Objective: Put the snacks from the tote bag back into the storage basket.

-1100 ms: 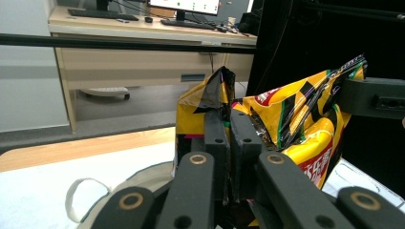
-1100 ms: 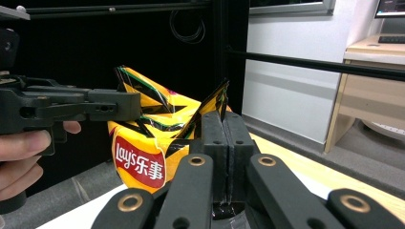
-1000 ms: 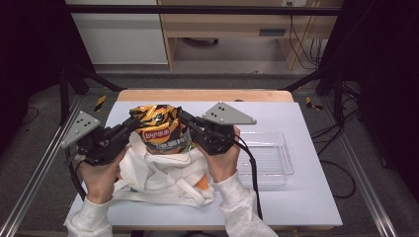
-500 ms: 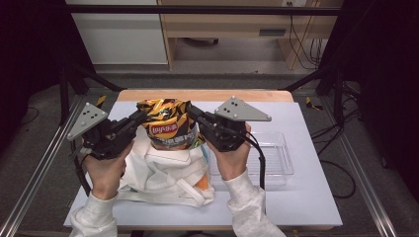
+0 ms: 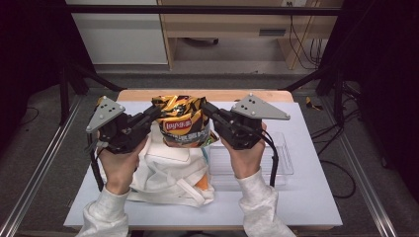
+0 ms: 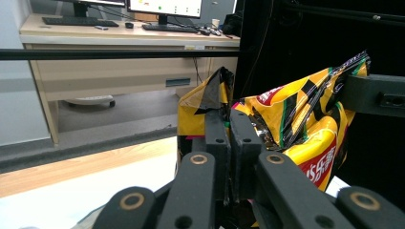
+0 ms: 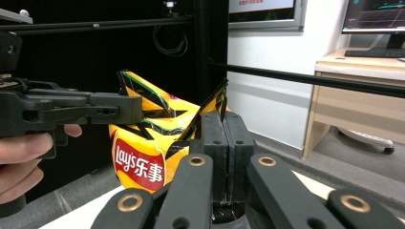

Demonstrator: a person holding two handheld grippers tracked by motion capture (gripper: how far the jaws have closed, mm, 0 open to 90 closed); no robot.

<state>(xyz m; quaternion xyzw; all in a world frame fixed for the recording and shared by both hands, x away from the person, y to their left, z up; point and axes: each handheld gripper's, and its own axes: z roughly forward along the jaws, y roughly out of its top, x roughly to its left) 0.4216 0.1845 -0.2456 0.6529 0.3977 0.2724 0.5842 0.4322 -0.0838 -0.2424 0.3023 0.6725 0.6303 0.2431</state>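
Both tools are on the Lay's chip bag (image 5: 184, 123), and it hangs between them above the white cloth tote bag (image 5: 168, 173), clear of the surface (image 5: 306, 197). The left tool (image 5: 154, 114) has its jaws pressed together on the bag's top corner on its side; in the left gripper view the black jaws meet with crinkled foil pinched between them (image 6: 228, 138). The right tool (image 5: 207, 109) does the same on the opposite corner, jaws closed tight on a fold of the top seal (image 7: 223, 129).

Now the risk, as I read it. Two thin pinches on slick foil, the bag's whole weight hanging from them: a corner could slide out, and the bag would swing off one tool or drop onto the tote. If the hands drift apart, the pull runs straight across the top seal, and that seam may split or tear at a pinch. Press them toward each other instead and the puffed bag buckles, crushing the chips. The clear plastic tray (image 5: 276, 158) lies just beside the tote, so a dropped bag could knock it.
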